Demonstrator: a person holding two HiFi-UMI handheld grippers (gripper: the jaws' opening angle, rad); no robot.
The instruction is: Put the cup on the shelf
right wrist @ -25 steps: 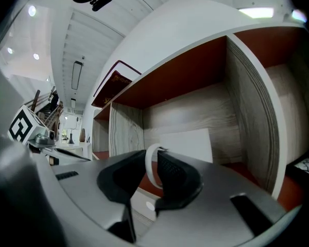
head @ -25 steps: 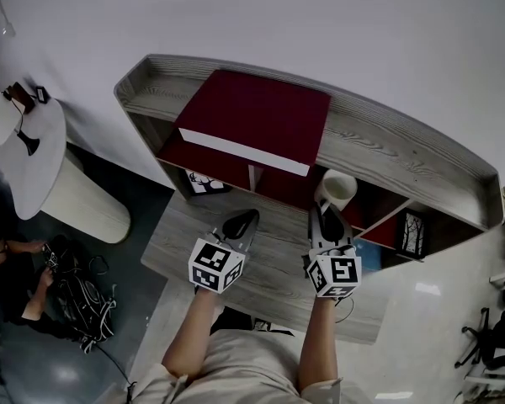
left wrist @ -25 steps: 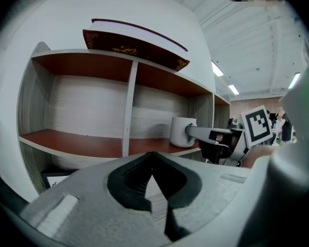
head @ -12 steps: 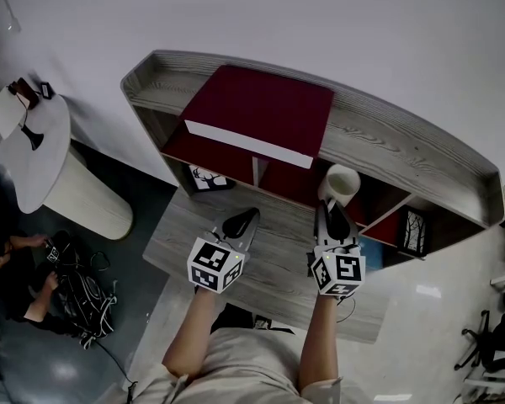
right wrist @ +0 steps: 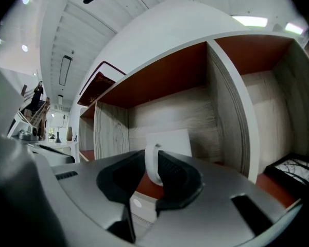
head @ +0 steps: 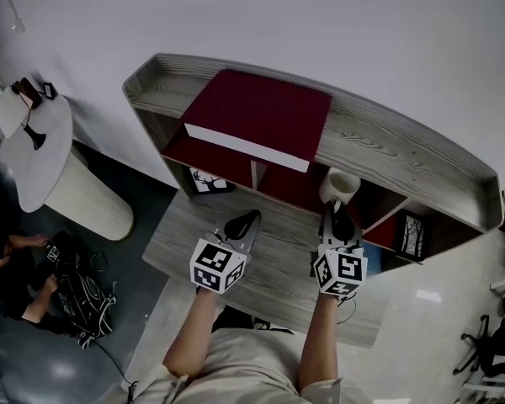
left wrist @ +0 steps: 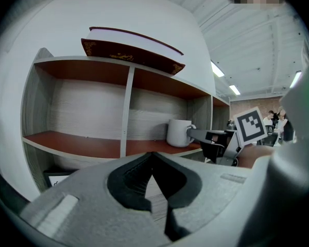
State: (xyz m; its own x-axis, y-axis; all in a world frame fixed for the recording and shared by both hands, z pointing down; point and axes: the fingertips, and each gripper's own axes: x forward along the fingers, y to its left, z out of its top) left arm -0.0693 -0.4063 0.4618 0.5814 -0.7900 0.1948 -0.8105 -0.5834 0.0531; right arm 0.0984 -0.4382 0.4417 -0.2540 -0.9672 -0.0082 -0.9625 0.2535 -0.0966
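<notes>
A white cup (head: 339, 183) stands in the red-floored middle compartment of the wooden shelf (head: 387, 146). My right gripper (head: 337, 205) reaches in from the table side and is shut on the cup's handle (right wrist: 152, 163); the cup body (right wrist: 167, 140) rises just behind the jaws. The left gripper view has the cup (left wrist: 178, 133) upright on the shelf board, with the right gripper (left wrist: 211, 137) at its handle. My left gripper (head: 249, 219) hovers over the table (head: 269, 263) in front of the shelf, jaws shut with nothing between them.
A large dark red book (head: 257, 116) lies on the shelf top. Framed pictures stand in the lower compartments (head: 206, 181) (head: 412, 230). A round white side table (head: 34, 146) is at the left, with a person and bags (head: 67, 284) on the floor.
My right gripper has carried the cup slightly forward and to the right, further into the shelf compartment. The left gripper has barely moved.
</notes>
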